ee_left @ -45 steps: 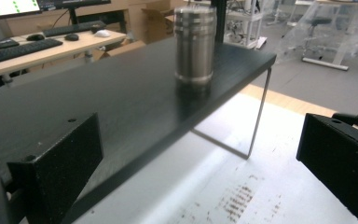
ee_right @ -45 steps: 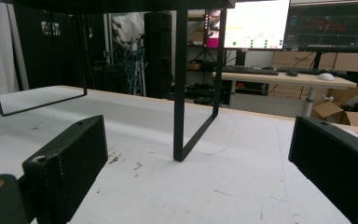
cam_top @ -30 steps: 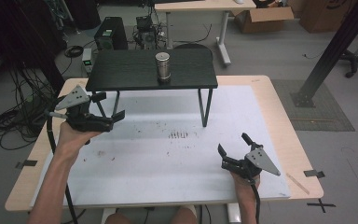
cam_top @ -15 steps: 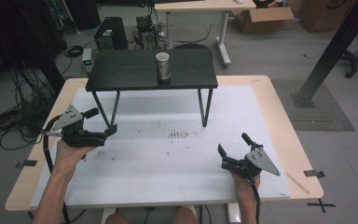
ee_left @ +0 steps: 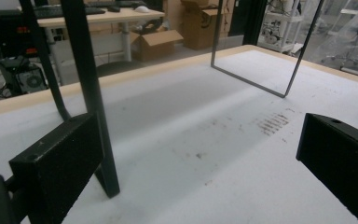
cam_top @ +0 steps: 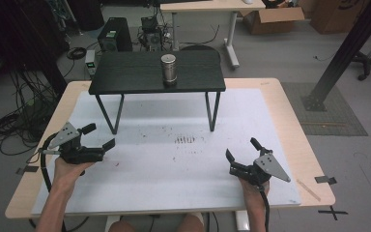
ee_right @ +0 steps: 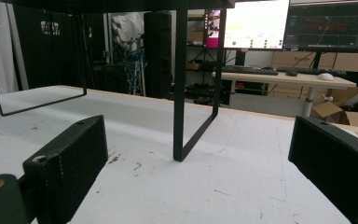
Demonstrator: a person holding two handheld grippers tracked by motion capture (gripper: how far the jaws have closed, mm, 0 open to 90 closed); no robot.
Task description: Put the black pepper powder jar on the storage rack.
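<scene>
A metal cup [cam_top: 168, 69] stands upright on a small black table [cam_top: 125, 77] set on the white mat [cam_top: 174, 169]. My left gripper [cam_top: 99, 137] is open and holds nothing, low over the mat just in front of the black table's left front leg [cam_top: 118, 115]. In the left gripper view that leg [ee_left: 88, 88] rises right beside one jaw, with bare mat [ee_left: 200, 163] between the jaws. My right gripper [cam_top: 241, 149] rests open and empty near the mat's front right. Its own view looks along the mat at the table's right legs [ee_right: 179, 84].
The wooden tabletop [cam_top: 299, 145] borders the mat on all sides. Dark scuff marks [cam_top: 185, 140] lie mid-mat. Cables and a computer case [cam_top: 113, 34] sit on the floor behind, beside a desk [cam_top: 212, 6] and a black post [cam_top: 348, 48] at the right.
My left gripper has dropped from beside the black table's left end toward the person and down to the mat, still open. The right gripper has stayed put.
</scene>
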